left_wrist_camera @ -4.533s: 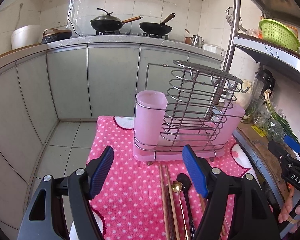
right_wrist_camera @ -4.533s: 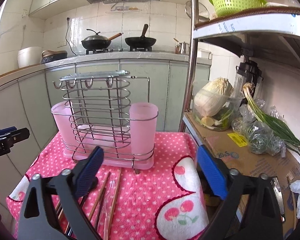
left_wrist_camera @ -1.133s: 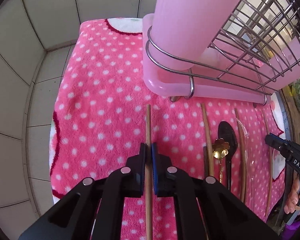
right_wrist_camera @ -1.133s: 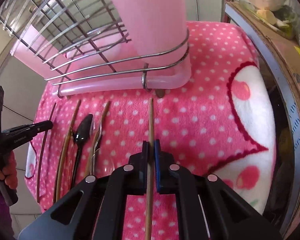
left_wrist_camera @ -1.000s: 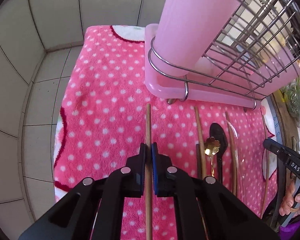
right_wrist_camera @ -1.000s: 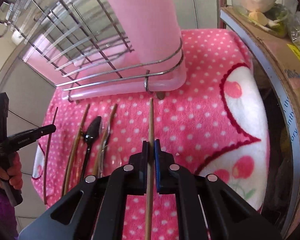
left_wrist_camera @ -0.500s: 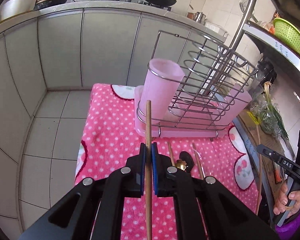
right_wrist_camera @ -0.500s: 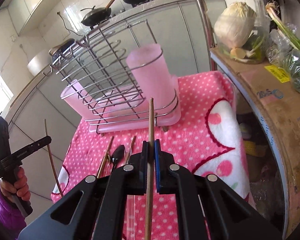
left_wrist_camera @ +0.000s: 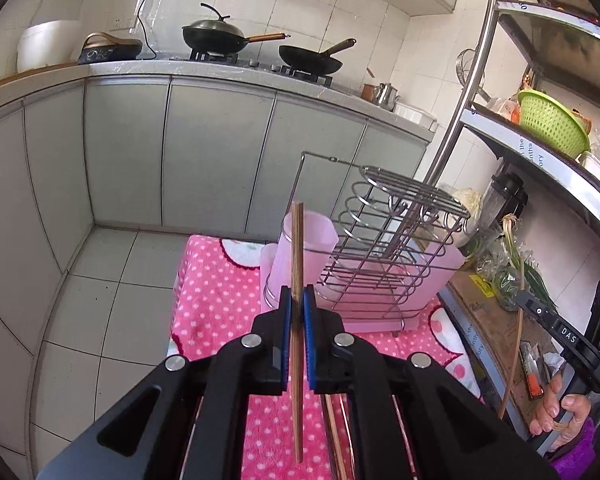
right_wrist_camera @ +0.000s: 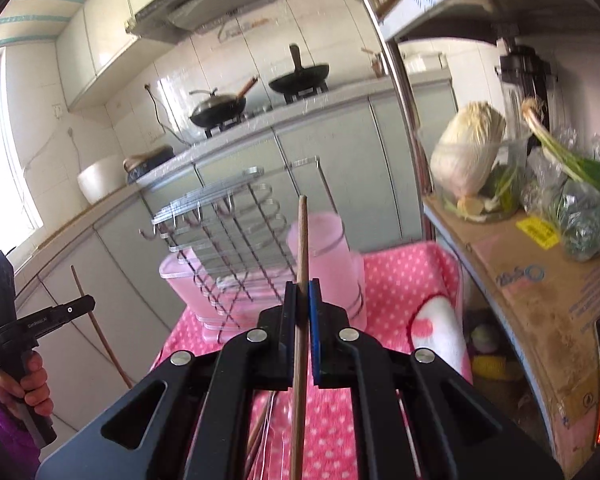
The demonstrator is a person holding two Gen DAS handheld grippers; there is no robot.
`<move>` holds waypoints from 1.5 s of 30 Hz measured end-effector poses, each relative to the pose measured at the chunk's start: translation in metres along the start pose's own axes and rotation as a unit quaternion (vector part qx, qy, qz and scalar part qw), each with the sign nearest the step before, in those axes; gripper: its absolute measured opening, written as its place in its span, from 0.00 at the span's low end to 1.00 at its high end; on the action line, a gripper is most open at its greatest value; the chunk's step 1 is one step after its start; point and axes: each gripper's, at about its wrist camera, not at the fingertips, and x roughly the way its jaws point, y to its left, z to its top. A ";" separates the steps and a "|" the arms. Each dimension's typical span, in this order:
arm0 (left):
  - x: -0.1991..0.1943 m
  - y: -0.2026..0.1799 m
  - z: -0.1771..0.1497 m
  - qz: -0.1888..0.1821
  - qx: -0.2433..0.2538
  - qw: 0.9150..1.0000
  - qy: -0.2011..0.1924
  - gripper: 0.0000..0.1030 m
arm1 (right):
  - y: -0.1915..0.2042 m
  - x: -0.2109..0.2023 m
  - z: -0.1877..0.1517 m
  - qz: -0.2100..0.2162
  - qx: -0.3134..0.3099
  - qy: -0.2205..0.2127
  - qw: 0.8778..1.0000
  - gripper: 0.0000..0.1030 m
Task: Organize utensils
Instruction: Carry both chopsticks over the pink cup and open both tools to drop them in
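Between the blue pads of the left gripper [left_wrist_camera: 296,307] a wooden chopstick [left_wrist_camera: 297,264] was pinched, its shaft standing nearly upright and extending both above and below the jaws, which were pressed together on it. Beyond the jaws and slightly to their right stood the wire utensil rack [left_wrist_camera: 384,256] on the pink dotted cloth [left_wrist_camera: 216,296], with a pink cup [left_wrist_camera: 306,256] at the rack's nearer end; the chopstick's upper part overlapped that cup in the left wrist view, though contact could not be confirmed. Below the jaws, more chopsticks [left_wrist_camera: 332,432] lay on the cloth.

Between the pads of the right gripper [right_wrist_camera: 302,302] a second chopstick [right_wrist_camera: 302,280] was likewise clamped, upright with a slight tilt, jaws closed on it. Ahead of those jaws stood the same rack [right_wrist_camera: 228,248], and a pink cup [right_wrist_camera: 328,264] sat just right of the shaft. Motion blur softened the rack's wires in this view.

Far right of the left jaws, the other hand [left_wrist_camera: 560,412] and its tool were visible, the thin chopstick rising from it. Far left of the right jaws, the opposite hand [right_wrist_camera: 24,384] appeared with its chopstick angled.
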 end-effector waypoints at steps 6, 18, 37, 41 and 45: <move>-0.021 -0.008 0.034 -0.015 0.007 0.999 -0.034 0.05 | 0.003 0.000 0.032 -0.004 -0.017 -0.056 0.998 0.06; -0.042 -0.025 0.140 -0.036 0.005 0.993 -0.113 0.05 | 0.020 0.018 0.119 0.000 -0.050 -0.180 0.982 0.06; 0.078 -0.023 0.166 -0.006 0.026 0.995 -0.093 0.05 | 0.021 0.103 0.155 -0.026 -0.090 -0.234 0.968 0.06; 0.101 -0.018 0.149 -0.008 0.022 0.998 -0.063 0.05 | 0.010 0.116 0.146 -0.027 -0.076 -0.216 0.973 0.06; 0.122 -0.014 0.135 -0.004 0.018 0.999 -0.028 0.05 | 0.000 0.128 0.133 -0.030 -0.066 -0.185 0.980 0.06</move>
